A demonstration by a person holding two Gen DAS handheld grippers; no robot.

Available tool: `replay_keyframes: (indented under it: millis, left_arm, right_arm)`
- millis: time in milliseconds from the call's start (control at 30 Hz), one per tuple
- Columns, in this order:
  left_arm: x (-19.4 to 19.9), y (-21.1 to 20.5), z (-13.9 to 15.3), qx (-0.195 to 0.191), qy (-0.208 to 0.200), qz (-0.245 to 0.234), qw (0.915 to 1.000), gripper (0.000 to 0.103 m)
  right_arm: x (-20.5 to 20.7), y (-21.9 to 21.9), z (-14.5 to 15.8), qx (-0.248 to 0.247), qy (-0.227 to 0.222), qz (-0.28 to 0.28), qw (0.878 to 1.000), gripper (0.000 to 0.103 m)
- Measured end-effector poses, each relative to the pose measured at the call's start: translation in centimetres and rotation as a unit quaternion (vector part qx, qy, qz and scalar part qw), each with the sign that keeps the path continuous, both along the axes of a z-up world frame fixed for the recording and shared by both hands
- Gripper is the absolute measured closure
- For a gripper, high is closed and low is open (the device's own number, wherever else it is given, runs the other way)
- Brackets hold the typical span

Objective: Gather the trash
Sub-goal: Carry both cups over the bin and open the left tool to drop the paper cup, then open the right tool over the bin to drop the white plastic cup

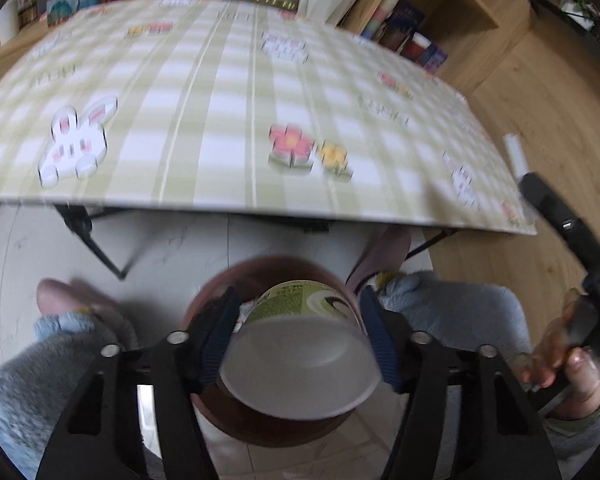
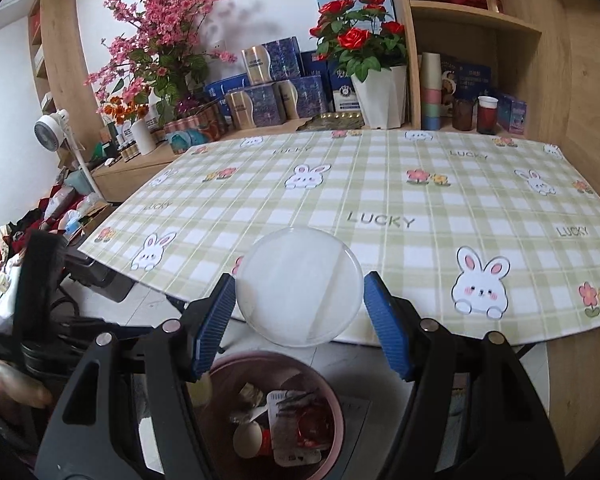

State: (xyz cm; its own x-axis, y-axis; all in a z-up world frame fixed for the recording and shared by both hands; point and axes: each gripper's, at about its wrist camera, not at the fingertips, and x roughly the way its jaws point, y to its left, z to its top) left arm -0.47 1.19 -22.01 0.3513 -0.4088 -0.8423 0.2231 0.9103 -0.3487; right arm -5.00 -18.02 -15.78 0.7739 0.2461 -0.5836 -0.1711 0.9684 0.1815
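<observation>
My left gripper (image 1: 300, 328) is shut on a green-printed paper cup (image 1: 300, 360), white bottom towards the camera, tipped over the pink trash bin (image 1: 204, 304) on the floor. My right gripper (image 2: 300, 304) is shut on a clear round plastic lid (image 2: 298, 286), held at the table's near edge, just above the same pink trash bin (image 2: 336, 408). The bin holds wrappers, paper and other rubbish.
A table with a green checked rabbit-print cloth (image 2: 380, 208) stands just beyond the bin. Flower pots, boxes and cups line the shelf (image 2: 260, 92) behind it. A white fan (image 2: 54, 124) and clutter are at the left. My legs flank the bin (image 1: 440, 304).
</observation>
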Motion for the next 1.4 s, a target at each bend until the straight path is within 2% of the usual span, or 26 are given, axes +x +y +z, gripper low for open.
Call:
replay_keyframes:
  millis: [100, 200, 267, 333, 433, 633, 767, 900, 1067, 1400]
  left_arm:
    - [-0.1, 0.0, -1.8, 0.004, 0.021, 0.004, 0.9998, 0.048]
    - [-0.2, 0.2, -2.0, 0.0, 0.023, 0.014, 0.9996, 0.048]
    - [-0.4, 0.7, -1.4, -0.002, 0.007, 0.026, 0.9996, 0.044]
    - [-0.7, 1.2, -0.4, -0.002, -0.014, 0.042, 0.999, 0.03]
    - [-1.4, 2.4, 1.7, -0.002, -0.054, 0.072, 0.9959, 0.021]
    - [-2.9, 4.2, 4.4, 0.026, -0.112, 0.119, 0.9862, 0.008]
    - [-3.9, 5.6, 5.3, 0.043, -0.138, 0.159, 0.9767, 0.006]
    - [-4.6, 6.3, 4.9, 0.048, -0.136, 0.177, 0.9735, 0.006]
    - [-4.2, 6.4, 3.4, 0.045, -0.113, 0.173, 0.9774, 0.006]
    - [-4.0, 6.0, 2.6, 0.039, -0.105, 0.166, 0.9798, 0.006]
  right_arm:
    - [-0.5, 0.3, -0.4, -0.001, 0.005, 0.004, 1.0, 0.036]
    - [-0.9, 0.4, -0.5, -0.002, 0.006, 0.008, 1.0, 0.036]
    - [-1.1, 0.5, -0.6, -0.005, 0.007, 0.011, 1.0, 0.036]
    - [-1.2, 0.6, -0.8, -0.006, 0.008, 0.014, 1.0, 0.036]
    - [-1.1, 0.9, -1.3, -0.006, 0.015, 0.02, 1.0, 0.036]
    - [-0.9, 2.8, -2.9, -0.011, 0.04, 0.05, 0.998, 0.036]
    - [-1.0, 4.5, -4.4, -0.017, 0.062, 0.079, 0.995, 0.036]
    - [-1.3, 6.5, -6.2, -0.031, 0.09, 0.117, 0.989, 0.036]
    - [-1.5, 8.2, -7.7, -0.042, 0.115, 0.143, 0.982, 0.036]
    - [-1.2, 7.1, -8.4, -0.033, 0.127, 0.125, 0.983, 0.035]
